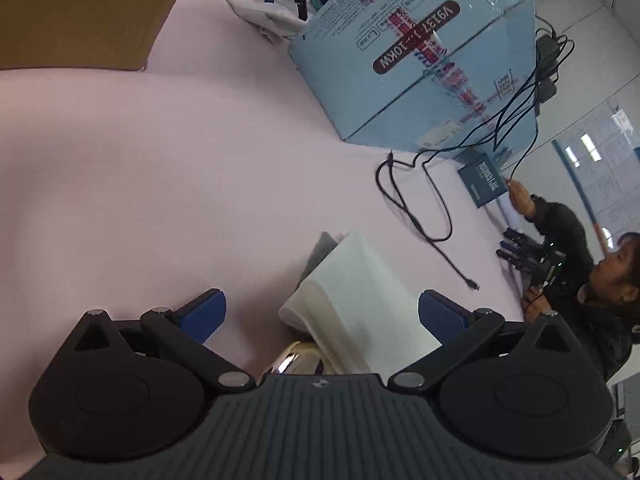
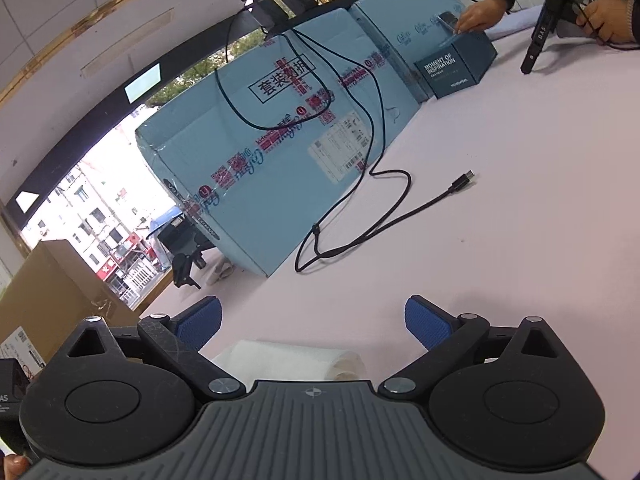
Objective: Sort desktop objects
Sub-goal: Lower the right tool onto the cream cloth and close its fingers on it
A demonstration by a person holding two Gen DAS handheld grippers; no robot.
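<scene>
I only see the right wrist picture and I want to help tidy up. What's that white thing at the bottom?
Observer: The left wrist view shows more of it. The white stack is a folded pile with layered edges, lying between the fingers of the open left tool.
Operator: Is something hiding under it?
Observer: Yes. A shiny cream object pokes out at its near edge. I can't tell what it is.
Operator: And behind it?
Observer: A grey flat thing sticks out from its far side, mostly covered by the pile.
</scene>
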